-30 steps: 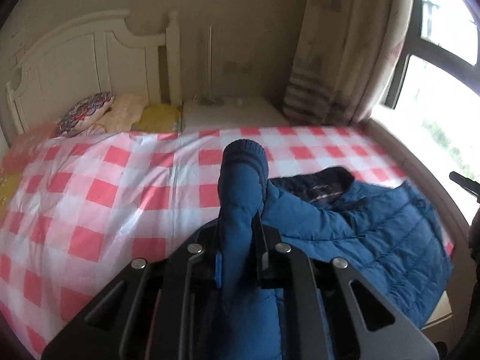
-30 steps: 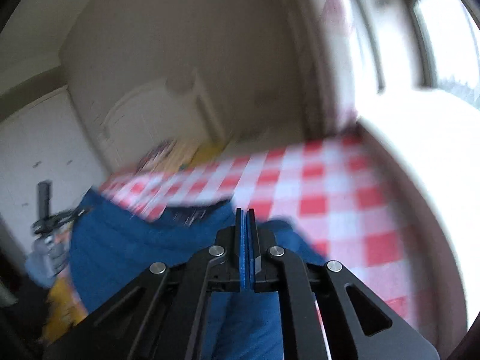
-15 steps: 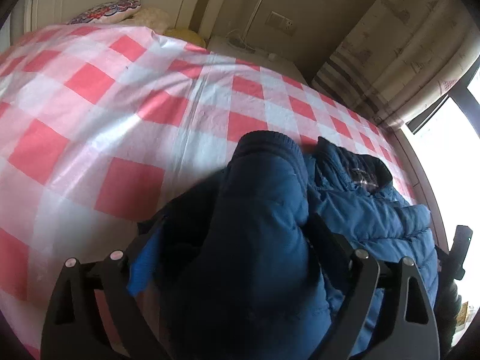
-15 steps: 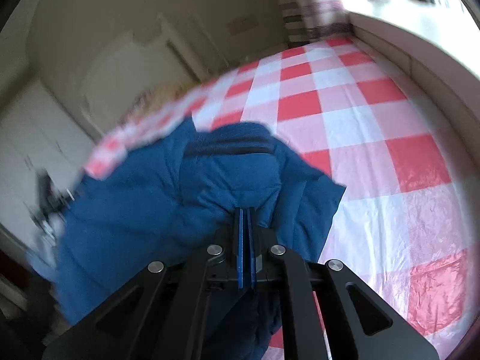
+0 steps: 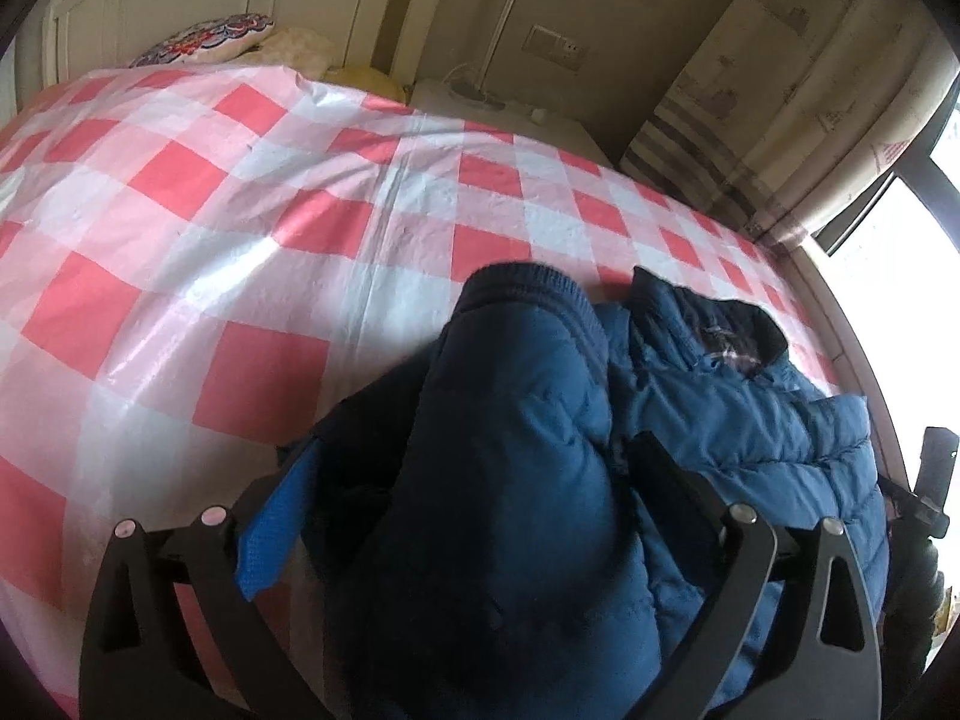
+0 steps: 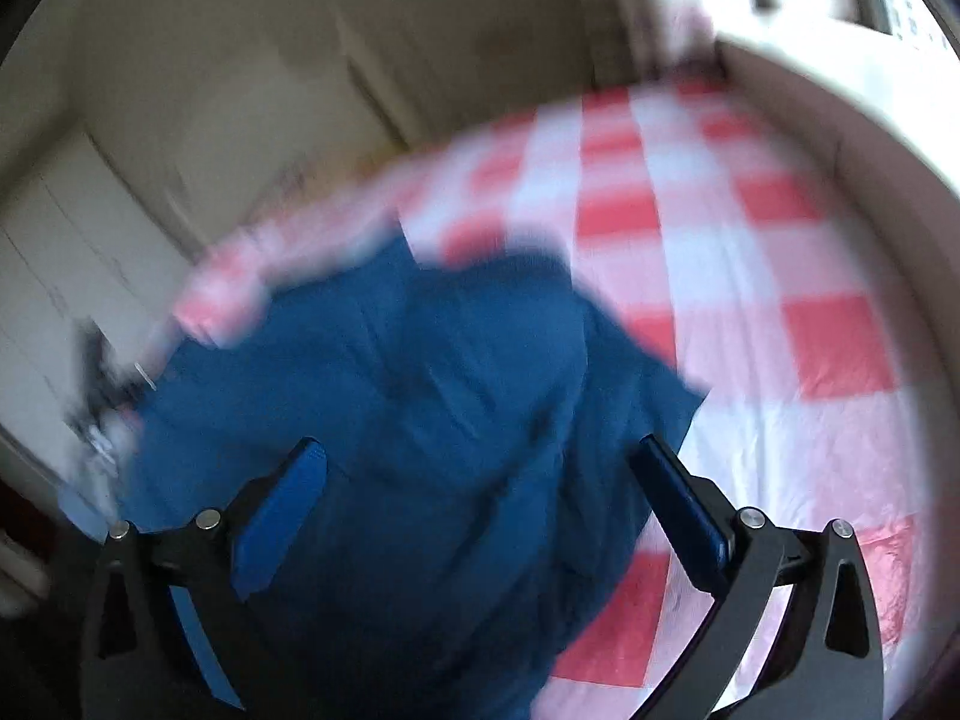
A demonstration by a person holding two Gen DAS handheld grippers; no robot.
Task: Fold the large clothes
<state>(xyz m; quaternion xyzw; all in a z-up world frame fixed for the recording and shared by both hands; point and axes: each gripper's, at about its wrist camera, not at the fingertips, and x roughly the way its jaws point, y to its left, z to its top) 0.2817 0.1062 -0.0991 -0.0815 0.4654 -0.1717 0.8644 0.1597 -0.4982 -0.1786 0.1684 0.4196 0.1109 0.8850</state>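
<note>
A blue puffer jacket (image 5: 750,420) lies on the red-and-white checked bed cover (image 5: 240,210) near the bed's right edge. One sleeve (image 5: 516,396), with a dark knit cuff, runs up between the jaws of my left gripper (image 5: 474,447). Those jaws are opening wide, and the pads stand clear of the sleeve. The right wrist view is blurred. In it the jacket (image 6: 420,396) spreads under my right gripper (image 6: 480,446), whose jaws are also opening wide, with fabric loose between them. The blue pads (image 6: 282,510) press on nothing.
Pillows (image 5: 204,39) lie at the white headboard. A pale nightstand (image 5: 498,108) stands behind the bed, with a striped curtain (image 5: 780,90) and a bright window (image 5: 900,228) to the right. A pale ledge (image 6: 840,120) borders the bed's right side.
Both grippers came down toward the bed and went from shut on jacket fabric to wide open. The sleeve and jacket now rest on the bed cover.
</note>
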